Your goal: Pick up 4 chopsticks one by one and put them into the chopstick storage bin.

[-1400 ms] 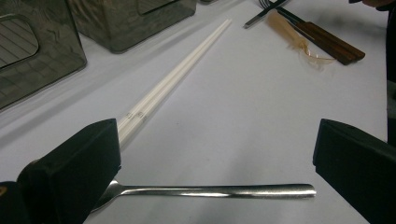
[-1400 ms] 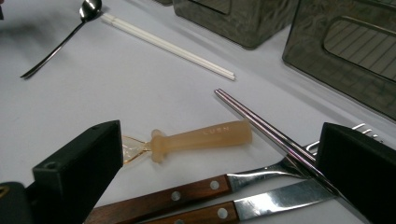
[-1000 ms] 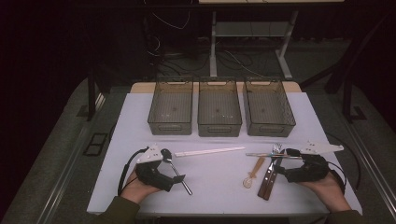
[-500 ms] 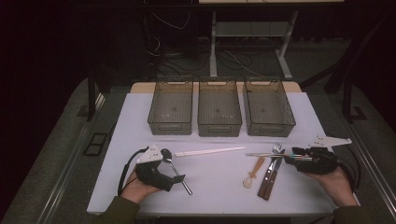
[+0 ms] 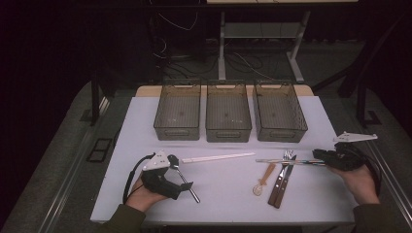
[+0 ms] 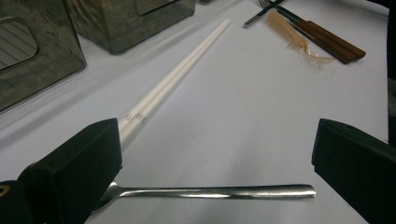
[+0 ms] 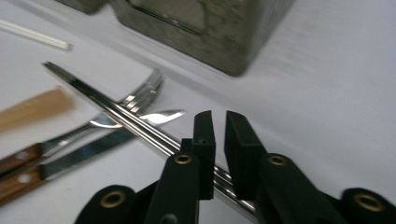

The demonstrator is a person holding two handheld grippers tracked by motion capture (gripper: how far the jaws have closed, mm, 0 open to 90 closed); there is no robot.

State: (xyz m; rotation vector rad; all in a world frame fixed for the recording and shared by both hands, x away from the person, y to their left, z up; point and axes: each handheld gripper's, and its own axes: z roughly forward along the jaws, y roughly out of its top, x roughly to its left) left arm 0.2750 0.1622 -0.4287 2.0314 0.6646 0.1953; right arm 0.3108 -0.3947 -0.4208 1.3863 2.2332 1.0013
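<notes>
Risk: right gripper [image 7: 215, 140] had just been closing, clamped on metal chopsticks [image 7: 116, 114] lying across fork [image 7: 140, 100] and knife [image 7: 116, 128]; thin rods could slip, drag cutlery. Left gripper [image 6: 212, 163] spread wide over spoon [image 6: 210, 191] on surface [image 5: 228, 194].

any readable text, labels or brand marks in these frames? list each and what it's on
No text can be read in any view.
White chopsticks: small dark marks near the left gripper's jaw, too small to read.
Bins, metal chopsticks, spoon, fork and knife: no label or brand visible.
</notes>
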